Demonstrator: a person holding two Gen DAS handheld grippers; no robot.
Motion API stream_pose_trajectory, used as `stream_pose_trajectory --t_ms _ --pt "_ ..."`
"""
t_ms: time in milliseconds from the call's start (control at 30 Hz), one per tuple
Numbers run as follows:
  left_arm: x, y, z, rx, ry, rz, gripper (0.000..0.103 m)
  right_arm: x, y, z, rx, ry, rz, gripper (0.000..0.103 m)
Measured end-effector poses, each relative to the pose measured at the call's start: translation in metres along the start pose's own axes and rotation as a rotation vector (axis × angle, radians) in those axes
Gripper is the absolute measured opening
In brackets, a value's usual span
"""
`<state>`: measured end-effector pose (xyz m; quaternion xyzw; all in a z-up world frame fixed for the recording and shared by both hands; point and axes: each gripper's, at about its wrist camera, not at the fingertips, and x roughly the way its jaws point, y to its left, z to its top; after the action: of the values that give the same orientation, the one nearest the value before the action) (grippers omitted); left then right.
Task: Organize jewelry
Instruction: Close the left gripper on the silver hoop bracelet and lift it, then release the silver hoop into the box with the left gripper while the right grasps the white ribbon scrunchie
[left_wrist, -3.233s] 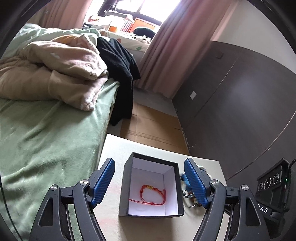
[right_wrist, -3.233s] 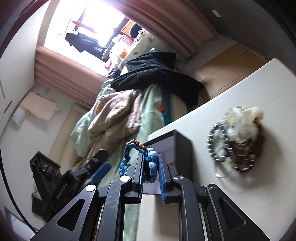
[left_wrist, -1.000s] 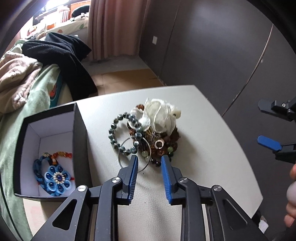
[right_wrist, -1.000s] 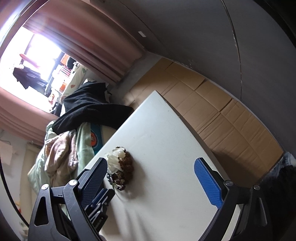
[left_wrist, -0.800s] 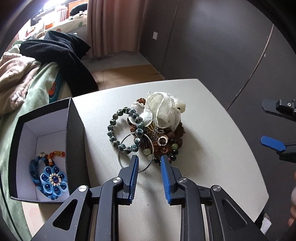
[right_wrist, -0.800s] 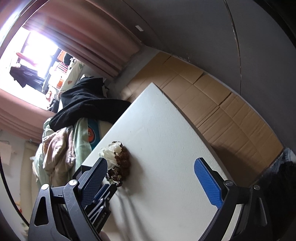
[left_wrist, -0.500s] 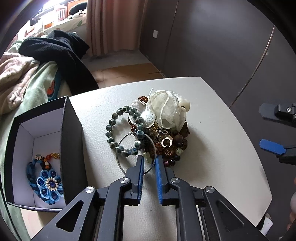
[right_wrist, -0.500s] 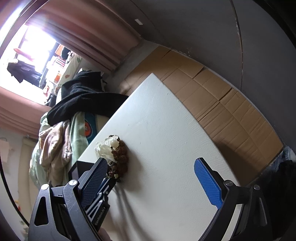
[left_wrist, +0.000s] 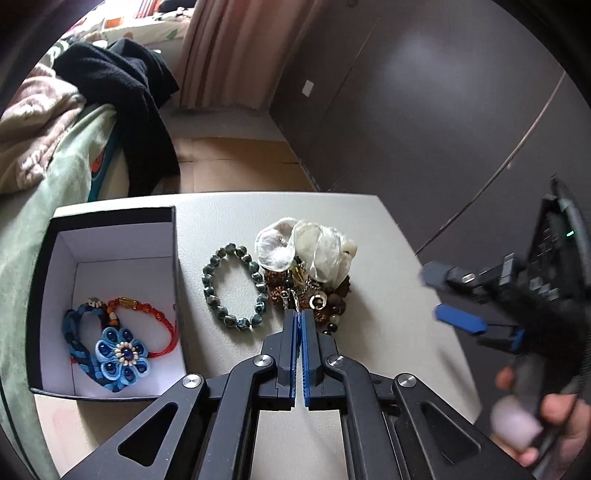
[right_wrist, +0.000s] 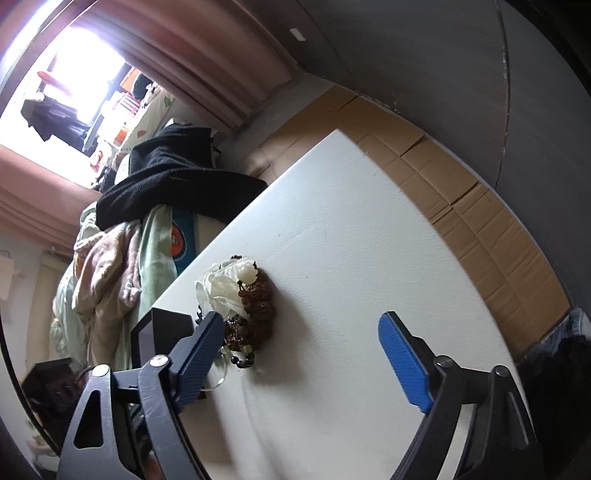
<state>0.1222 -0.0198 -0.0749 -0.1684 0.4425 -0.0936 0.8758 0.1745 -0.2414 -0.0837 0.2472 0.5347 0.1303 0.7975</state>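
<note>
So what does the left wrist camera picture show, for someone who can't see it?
The left gripper is shut on a thin silver ring at the near edge of a jewelry pile on a white table. A green bead bracelet lies beside an open black box holding a blue flower bracelet and a red cord bracelet.

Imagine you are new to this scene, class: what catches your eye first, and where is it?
Probably the tangled pile of jewelry mid-table, topped by a white fabric flower, with the left gripper shut at its near edge. Left of it, an open black box holds a blue flower bracelet and a red cord bracelet.
</note>
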Motion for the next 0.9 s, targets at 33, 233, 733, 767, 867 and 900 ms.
stream_pose_trajectory --t_ms 33,233,733,767,867,900 --pt "-0.003 0.002 0.001 -0.01 -0.003 -0.008 0.001 0.004 0.002 0.0 -0.004 0.006 -0.002 0.086" --pt "-0.023 0.013 0.009 -0.059 -0.038 -0.052 0.001 0.013 0.022 0.004 -0.073 0.004 0.002 0.086" --pt "-0.069 0.069 0.022 -0.186 -0.137 -0.04 0.001 0.059 0.09 0.001 -0.349 0.027 -0.153 0.055" --pt "-0.072 0.074 0.022 -0.198 -0.141 -0.036 0.001 0.062 0.089 0.0 -0.36 0.035 -0.169 0.023" --pt "-0.078 0.083 0.022 -0.224 -0.151 -0.032 0.001 0.062 0.079 -0.003 -0.327 0.04 -0.161 0.009" --pt "-0.079 0.085 0.022 -0.23 -0.153 -0.03 0.001 0.06 0.078 -0.003 -0.321 0.034 -0.159 0.008"
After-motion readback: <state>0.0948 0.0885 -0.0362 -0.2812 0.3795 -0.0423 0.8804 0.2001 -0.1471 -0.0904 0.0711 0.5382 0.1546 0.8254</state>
